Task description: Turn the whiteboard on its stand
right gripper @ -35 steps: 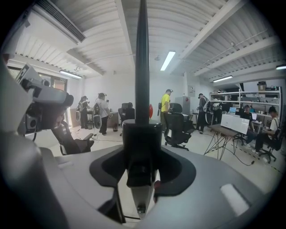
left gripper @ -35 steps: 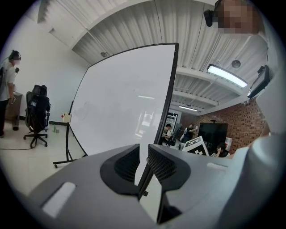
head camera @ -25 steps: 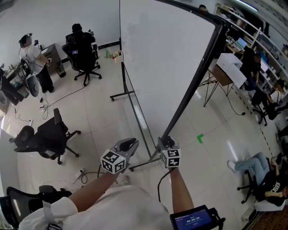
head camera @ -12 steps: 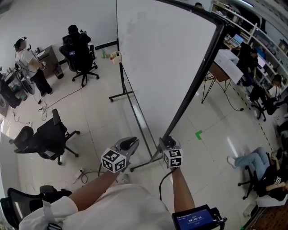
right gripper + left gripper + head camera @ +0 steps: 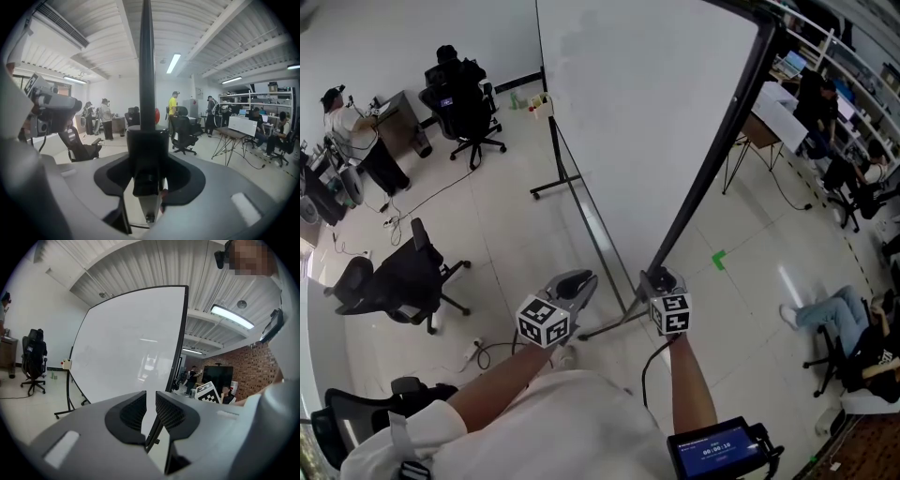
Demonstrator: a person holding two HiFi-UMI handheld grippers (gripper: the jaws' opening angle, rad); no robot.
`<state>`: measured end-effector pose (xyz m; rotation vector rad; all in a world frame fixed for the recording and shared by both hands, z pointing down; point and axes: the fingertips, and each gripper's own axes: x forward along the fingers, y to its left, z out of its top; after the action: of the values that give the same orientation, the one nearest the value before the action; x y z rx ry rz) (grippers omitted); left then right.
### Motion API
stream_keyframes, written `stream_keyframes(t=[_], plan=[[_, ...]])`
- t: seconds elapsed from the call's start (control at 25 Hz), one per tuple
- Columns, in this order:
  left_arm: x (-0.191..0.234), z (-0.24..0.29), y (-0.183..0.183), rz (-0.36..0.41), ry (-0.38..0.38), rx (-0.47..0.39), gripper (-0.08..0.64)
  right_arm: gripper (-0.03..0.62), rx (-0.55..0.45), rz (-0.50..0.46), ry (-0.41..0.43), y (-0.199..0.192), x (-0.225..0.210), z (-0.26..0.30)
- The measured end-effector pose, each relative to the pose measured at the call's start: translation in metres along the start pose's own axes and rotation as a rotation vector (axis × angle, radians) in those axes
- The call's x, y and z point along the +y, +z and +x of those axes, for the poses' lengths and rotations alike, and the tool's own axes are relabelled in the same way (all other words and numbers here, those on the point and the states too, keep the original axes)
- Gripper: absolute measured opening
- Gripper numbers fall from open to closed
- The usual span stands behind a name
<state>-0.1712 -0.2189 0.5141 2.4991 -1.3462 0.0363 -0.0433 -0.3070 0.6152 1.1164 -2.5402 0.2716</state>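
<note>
The big whiteboard [image 5: 647, 112] stands on a black wheeled stand [image 5: 558, 183], its near edge a black frame post [image 5: 712, 159]. My right gripper [image 5: 660, 281] is shut on the lower end of that post; in the right gripper view the post [image 5: 146, 70] rises straight up from between the jaws of the right gripper [image 5: 146, 154]. My left gripper [image 5: 577, 281] hovers just left of it, by the stand's lower rail, touching nothing. In the left gripper view the left gripper [image 5: 150, 397] has a narrow empty gap between its jaws, and the whiteboard [image 5: 126, 348] fills the space beyond.
Black office chairs [image 5: 403, 281] [image 5: 464, 103] stand on the floor to the left. A person [image 5: 352, 122] works at a desk far left. Another person [image 5: 834, 319] sits low at the right, near tables [image 5: 778, 122]. Cables [image 5: 478, 352] lie by my feet.
Both grippers have shifted a little to the right, and the board's near post has moved along with the right gripper. The grip looks unchanged.
</note>
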Motion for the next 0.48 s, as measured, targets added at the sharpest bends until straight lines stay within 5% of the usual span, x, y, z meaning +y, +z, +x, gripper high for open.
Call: stream_keyframes(t=[0.48], plan=[[-0.033, 0.006, -0.001, 0.024, -0.033, 0.02, 0.066, 0.187, 0.008, 0.003, 0.0, -0.006, -0.011, -0.026]])
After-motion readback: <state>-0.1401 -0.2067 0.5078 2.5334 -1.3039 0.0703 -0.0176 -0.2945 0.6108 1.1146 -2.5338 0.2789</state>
